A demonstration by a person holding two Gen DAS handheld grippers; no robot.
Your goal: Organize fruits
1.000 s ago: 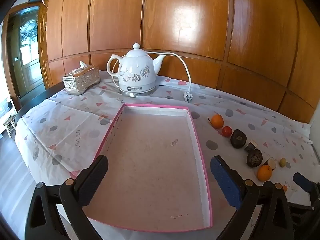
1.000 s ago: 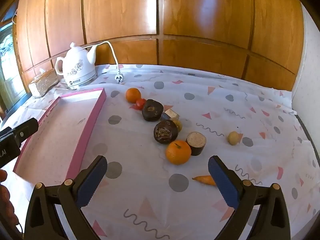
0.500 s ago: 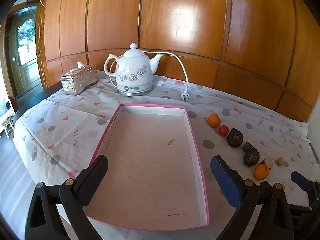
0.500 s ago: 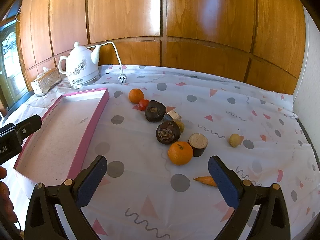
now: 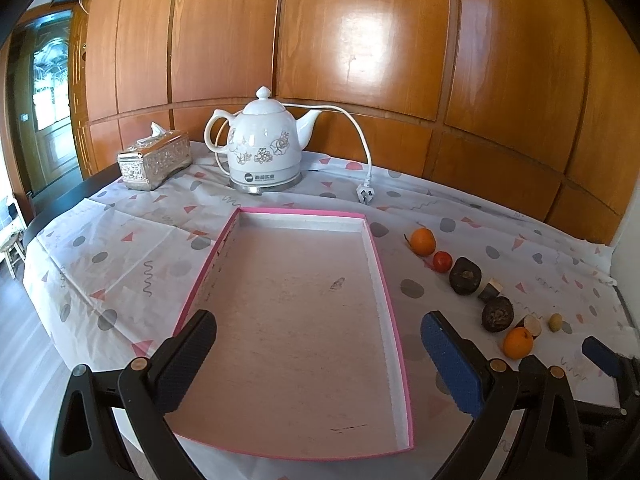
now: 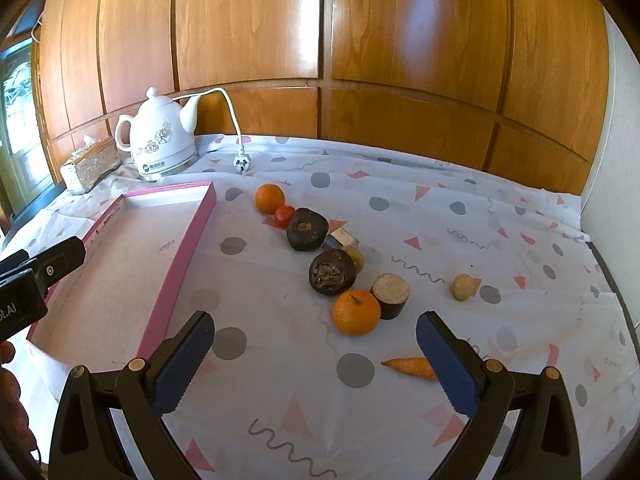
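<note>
Two round oranges (image 6: 270, 198) (image 6: 356, 312) are counted, one small red tomato (image 6: 284, 215), two dark brown round fruits (image 6: 307, 229) (image 6: 332, 271), one orange carrot (image 6: 410, 367), one pink-rimmed shallow tray (image 6: 176, 276), one white ceramic kettle (image 6: 162, 138), one silver tissue box (image 6: 90, 164).

On my feeds bright daylight from the door (image 5: 44, 92) at far left, hot glare patches on the glossy wood panelling (image 5: 368, 40) up top, soft short shadows beside the fruit, strong fisheye bending, black vignetted corners, focus crisp throughout.
</note>
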